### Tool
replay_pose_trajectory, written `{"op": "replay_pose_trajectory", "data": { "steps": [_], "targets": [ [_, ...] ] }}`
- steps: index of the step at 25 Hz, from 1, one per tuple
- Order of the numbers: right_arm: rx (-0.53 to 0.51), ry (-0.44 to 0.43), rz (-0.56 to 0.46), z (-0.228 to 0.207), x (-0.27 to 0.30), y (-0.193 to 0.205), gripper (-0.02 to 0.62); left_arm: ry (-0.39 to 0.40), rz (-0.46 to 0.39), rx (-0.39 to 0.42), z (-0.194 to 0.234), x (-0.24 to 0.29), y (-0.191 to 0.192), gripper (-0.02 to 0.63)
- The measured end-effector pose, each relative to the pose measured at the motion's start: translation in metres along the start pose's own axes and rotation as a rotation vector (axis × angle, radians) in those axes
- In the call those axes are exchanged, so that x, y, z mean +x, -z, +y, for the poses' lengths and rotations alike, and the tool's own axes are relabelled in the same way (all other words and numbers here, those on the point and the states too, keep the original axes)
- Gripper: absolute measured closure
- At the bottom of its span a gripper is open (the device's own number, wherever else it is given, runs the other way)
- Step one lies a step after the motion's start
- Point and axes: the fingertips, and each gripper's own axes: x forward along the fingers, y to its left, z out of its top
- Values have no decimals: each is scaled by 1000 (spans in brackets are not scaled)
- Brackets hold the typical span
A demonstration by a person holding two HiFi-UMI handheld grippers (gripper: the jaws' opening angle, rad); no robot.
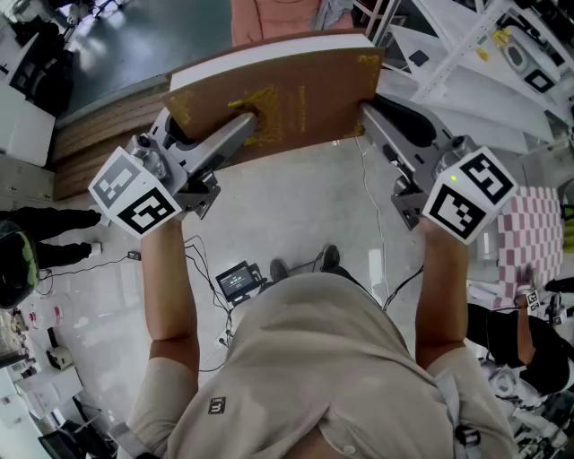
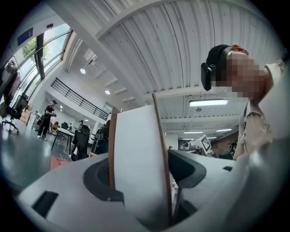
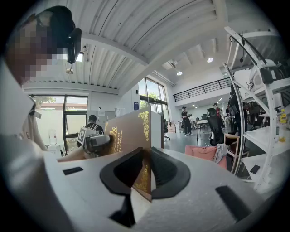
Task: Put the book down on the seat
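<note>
Standing on a pale, glossy floor (image 1: pixel 296 215) in a tall hall under a ribbed white ceiling (image 2: pixel 181 50), with white shelving (image 3: pixel 256 104) off to the right. Carrying a brown hardback book (image 1: pixel 305 90) in mid-air, gold-stamped face up, well above the floor and touching nothing but the two grippers. Clamping the left gripper (image 1: pixel 244 121) across the full thickness of the book's left end, with the white page block (image 2: pixel 136 154) and both boards filling the gap between the jaws. Pinching the right gripper (image 1: pixel 366 116) onto the right end, jaws nearly together on what looks like a thin corner of the cover (image 3: pixel 144 174), not the whole block. Holding the long axis side to side between the hands, near edge toward the body and far edge, pages showing, toward the pink seat (image 1: pixel 269 22). Catching that seat only as a strip at the top of the head view, straight ahead beyond the book's far edge, both hands about equally near it. Judging the put-down as not yet begun, with forward travel and a flat lowering to come, and release only once the book is resting. Watching the right end as the likelier one to sag or twist, given the thin hold there.
</note>
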Motion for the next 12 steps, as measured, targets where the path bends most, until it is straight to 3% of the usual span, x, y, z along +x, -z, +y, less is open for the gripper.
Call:
{"op": "replay_pose_trajectory", "data": {
  "steps": [12],
  "targets": [
    [13, 33, 16, 4, 4, 13, 552, 22, 10, -26, 5, -5, 11, 316]
  ]
}}
